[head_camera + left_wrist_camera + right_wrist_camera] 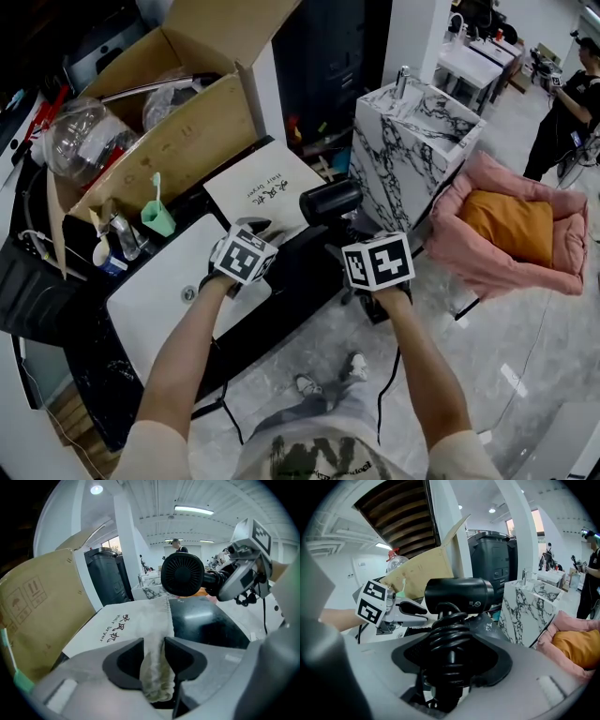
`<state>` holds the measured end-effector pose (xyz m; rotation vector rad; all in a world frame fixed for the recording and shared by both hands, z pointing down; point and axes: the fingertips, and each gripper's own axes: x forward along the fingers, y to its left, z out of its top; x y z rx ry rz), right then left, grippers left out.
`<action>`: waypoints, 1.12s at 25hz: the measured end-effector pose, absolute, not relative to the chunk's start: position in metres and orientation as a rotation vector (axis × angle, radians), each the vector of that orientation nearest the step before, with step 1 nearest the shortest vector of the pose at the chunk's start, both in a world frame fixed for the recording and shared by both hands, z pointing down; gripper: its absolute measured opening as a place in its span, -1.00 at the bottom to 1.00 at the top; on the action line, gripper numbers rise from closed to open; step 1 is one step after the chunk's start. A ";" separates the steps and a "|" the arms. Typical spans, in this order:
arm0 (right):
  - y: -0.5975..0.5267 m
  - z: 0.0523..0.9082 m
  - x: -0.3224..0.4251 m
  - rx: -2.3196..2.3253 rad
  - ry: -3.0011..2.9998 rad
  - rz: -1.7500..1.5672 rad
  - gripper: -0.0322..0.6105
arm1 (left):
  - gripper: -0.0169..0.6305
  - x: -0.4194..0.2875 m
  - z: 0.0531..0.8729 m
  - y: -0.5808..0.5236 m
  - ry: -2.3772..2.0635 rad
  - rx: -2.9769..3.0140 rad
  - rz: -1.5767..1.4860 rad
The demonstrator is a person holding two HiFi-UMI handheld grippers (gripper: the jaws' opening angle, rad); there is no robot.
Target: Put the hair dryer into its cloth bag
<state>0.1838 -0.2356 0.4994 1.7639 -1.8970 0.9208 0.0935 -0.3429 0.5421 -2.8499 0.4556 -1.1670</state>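
The black hair dryer [330, 200] hangs above the black countertop, its round rear grille [183, 575] facing the left gripper view. My right gripper [447, 663] is shut on its handle, which has the coiled cord wound round it; the barrel [459, 595] lies level above the jaws. The white cloth bag [267, 187] with black lettering lies flat on the counter beside the box. My left gripper [153, 653] is shut on a bunched fold of the bag's near edge [157, 667]. In the head view the left gripper [255, 227] sits just left of the right gripper [349, 234].
An open cardboard box [178, 131] with bottles stands at the back left. A white basin [155, 295] is set in the counter, with a green cup [157, 218] beside it. A marble-patterned block [412, 141] and a pink pet bed [511, 230] are to the right. A person [567, 103] stands far right.
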 end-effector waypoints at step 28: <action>-0.226 0.489 0.185 1.694 -1.908 0.911 -0.10 | -0.85 0.107 0.460 -0.372 0.713 -2.991 -0.839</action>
